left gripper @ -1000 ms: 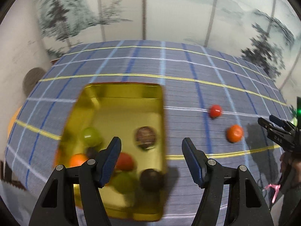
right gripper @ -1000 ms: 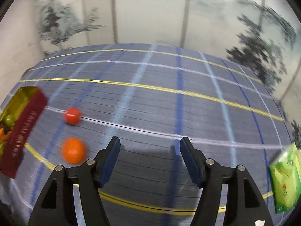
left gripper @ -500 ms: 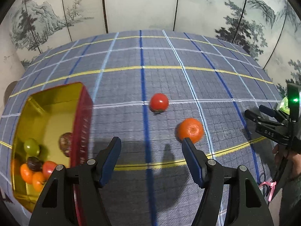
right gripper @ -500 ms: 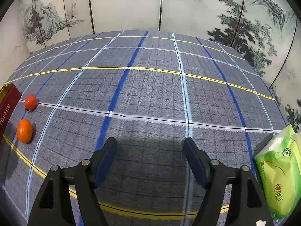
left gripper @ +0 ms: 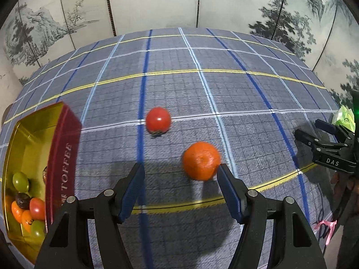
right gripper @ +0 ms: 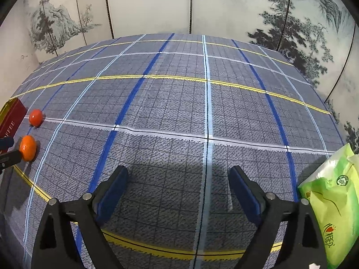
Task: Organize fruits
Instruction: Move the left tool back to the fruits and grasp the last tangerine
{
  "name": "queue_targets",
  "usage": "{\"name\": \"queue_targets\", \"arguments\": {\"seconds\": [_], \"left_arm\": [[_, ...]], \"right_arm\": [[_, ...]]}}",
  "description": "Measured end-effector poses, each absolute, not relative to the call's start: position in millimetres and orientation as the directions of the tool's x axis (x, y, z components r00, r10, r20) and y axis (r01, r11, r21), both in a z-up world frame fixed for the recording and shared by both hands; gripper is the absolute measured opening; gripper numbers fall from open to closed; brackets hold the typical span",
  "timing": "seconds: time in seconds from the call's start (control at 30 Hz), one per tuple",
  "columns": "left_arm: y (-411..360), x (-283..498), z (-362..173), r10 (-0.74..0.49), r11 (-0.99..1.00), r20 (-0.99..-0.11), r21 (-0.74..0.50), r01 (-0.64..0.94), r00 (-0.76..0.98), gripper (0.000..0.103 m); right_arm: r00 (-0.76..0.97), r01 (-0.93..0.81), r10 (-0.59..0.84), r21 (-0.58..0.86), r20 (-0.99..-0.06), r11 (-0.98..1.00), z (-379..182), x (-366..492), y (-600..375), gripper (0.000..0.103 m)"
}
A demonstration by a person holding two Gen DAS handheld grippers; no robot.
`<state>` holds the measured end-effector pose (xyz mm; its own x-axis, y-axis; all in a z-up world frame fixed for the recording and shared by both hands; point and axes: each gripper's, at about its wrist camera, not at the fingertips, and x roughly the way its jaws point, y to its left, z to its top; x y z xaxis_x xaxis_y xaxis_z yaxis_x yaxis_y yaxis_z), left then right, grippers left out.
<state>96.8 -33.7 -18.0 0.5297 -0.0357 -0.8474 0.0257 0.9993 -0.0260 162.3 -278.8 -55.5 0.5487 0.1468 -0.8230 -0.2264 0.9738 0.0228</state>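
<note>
We hold the left tongs [left gripper: 180, 186] released above the bench [left gripper: 246, 103], which is covered in a blue-grey checked cloth with yellow, white and blue lines. An orange [left gripper: 201, 160] lies on the cloth just ahead of them, closest to the right finger [left gripper: 228, 192], whose tip looks to be at the fruit's edge; we cannot tell if it touches. A tomato [left gripper: 158, 119] sits at 11 o'clock from the orange, near it but apart. At 9 o'clock in the left view stands a red tin [left gripper: 61, 157] with a gold inside, holding a green grape [left gripper: 20, 181], a dark fruit [left gripper: 22, 200], small oranges and a tomato.

Our right tongs [right gripper: 178, 192] are also released, with nothing between the fingers, hanging over bare cloth well apart from the fruit. In the right view the orange [right gripper: 28, 147] and tomato [right gripper: 36, 117] show small at 9 o'clock, beside the tin's red wall [right gripper: 11, 118]. A green packet [right gripper: 332, 204] lies at 4 o'clock, just beside the right finger. A painted screen [right gripper: 157, 6] stands behind the bench
</note>
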Motion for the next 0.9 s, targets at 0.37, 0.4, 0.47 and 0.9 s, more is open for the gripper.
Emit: {"name": "queue_targets", "arguments": {"seconds": [0.37,0.4,0.47,0.9], "left_arm": [[-41,112,-28,-0.043,0.999,-0.862,-0.035,0.025,0.506,0.068],[-42,113,-29,-0.042,0.999,-0.862,-0.035,0.023,0.505,0.068],[-43,116,-32,-0.042,0.999,-0.865,-0.036,0.022,0.499,0.067],[-50,123,-38,-0.06,0.998,-0.857,-0.038,0.054,0.511,0.041]], "right_arm": [[0.53,-0.255,0.16,0.024,-0.832,0.967,-59,161,-285,0.102],[0.531,-0.255,0.16,0.023,-0.832,0.967,-59,161,-284,0.102],[0.531,-0.255,0.16,0.023,-0.832,0.967,-59,161,-284,0.102],[0.53,-0.254,0.16,0.024,-0.832,0.967,-59,161,-284,0.103]]}}
